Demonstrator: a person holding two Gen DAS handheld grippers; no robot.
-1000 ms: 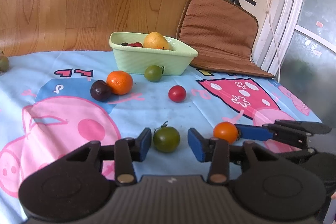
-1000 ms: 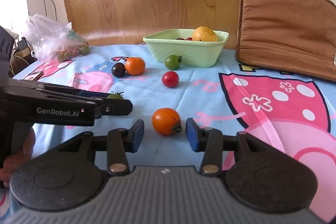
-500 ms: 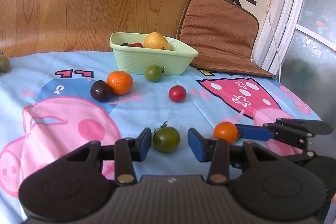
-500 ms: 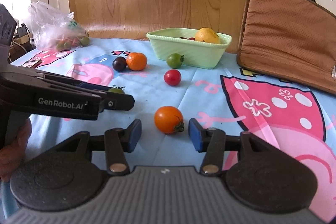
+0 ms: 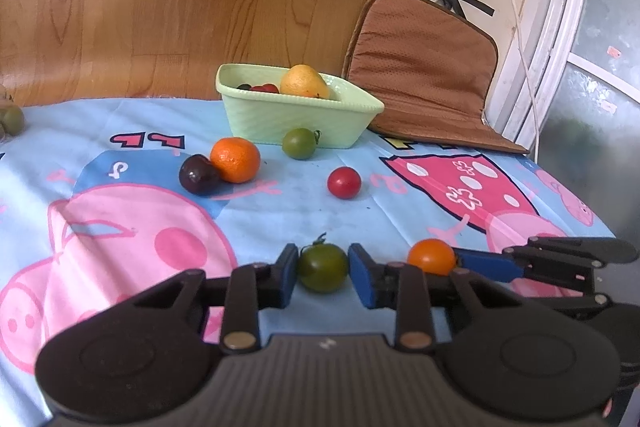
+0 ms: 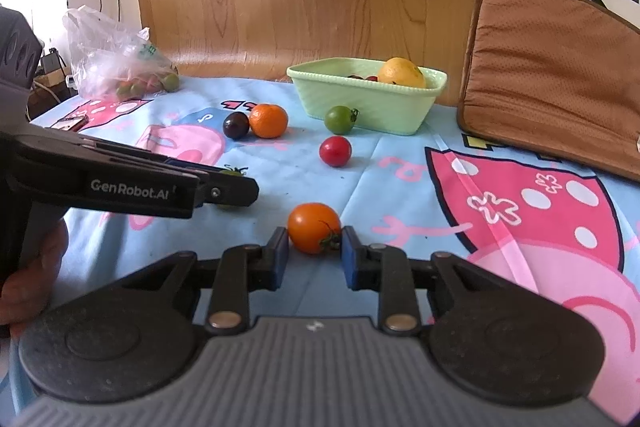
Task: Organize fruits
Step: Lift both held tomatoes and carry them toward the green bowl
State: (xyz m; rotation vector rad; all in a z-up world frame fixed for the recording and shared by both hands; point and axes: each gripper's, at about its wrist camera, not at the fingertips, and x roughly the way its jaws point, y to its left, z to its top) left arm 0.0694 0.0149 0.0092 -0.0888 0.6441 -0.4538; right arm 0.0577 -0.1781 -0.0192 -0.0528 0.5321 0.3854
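While both just narrowed, L tongs [image 5: 322, 269] pinch green tomato [image 5: 322, 267], R tongs [image 6: 314, 251] pinch orange tomato [image 6: 314, 227].

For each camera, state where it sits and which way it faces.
Left wrist: on the left gripper, looking along its fingers past the green tomato they pinch toward the basin; the right gripper's fingers show.
Right wrist: on the right gripper, closed around the orange tomato; a hand shows.
Shared: both tomatoes, basin.

Both wrist cameras sit low behind their own blue fingers, tilted down across the cartoon tablecloth [image 5: 280, 211] toward the green basket [image 6: 360, 103] ahead. Each catches the other gripper at its side; both share the loose fruit ahead.
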